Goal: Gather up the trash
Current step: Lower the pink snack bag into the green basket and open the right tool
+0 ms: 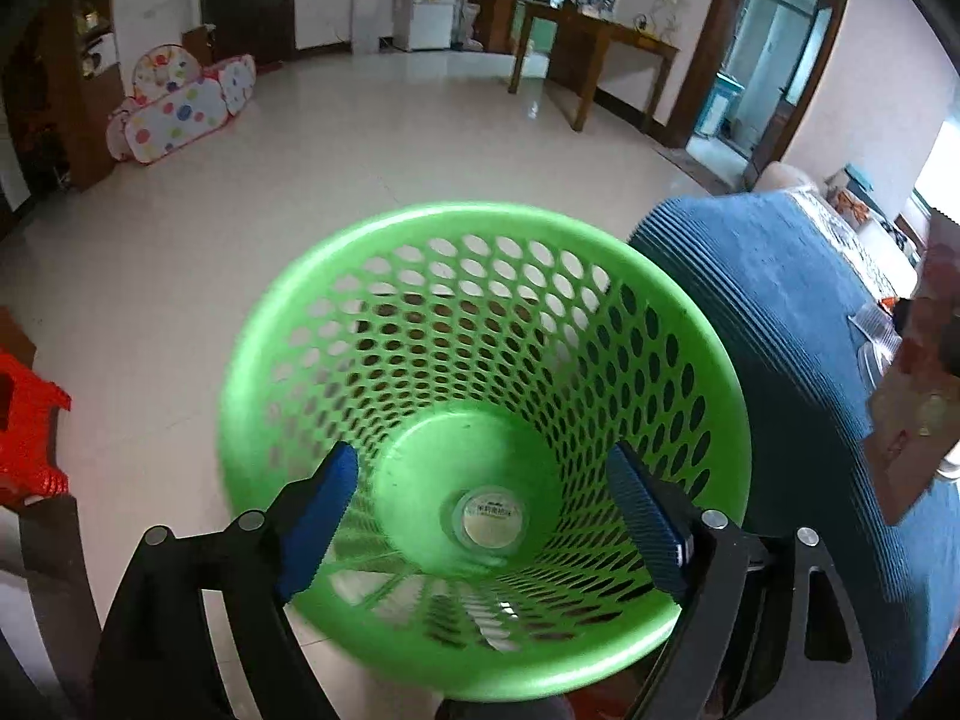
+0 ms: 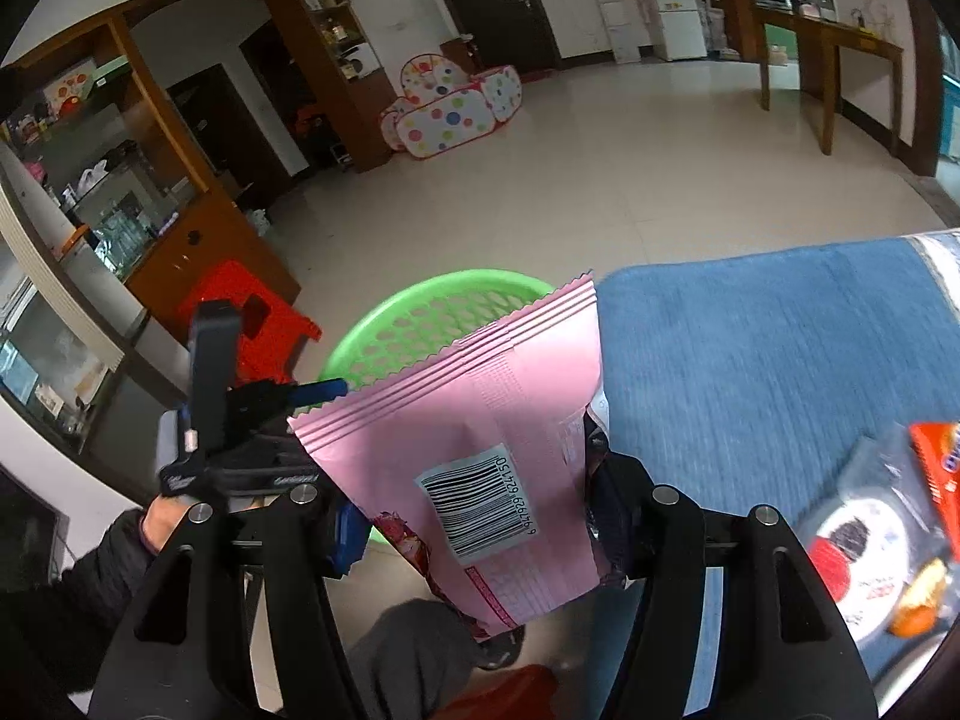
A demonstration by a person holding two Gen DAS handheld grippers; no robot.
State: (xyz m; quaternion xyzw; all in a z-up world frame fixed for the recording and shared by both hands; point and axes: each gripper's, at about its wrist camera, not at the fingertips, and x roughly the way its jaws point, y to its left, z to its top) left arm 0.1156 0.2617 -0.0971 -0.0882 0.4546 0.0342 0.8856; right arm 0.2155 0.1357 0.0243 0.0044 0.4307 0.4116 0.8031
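The left gripper [image 1: 480,516] hangs over the green bin [image 1: 252,396], fingers spread wide and holding nothing; a round lid [image 1: 487,517] lies on the bin floor between them. The right gripper [image 2: 474,531] is clamped on a pink wrapper [image 2: 480,450] that stands up past its fingertips, the bin just beyond, the blue cloth [image 2: 780,360] to their right
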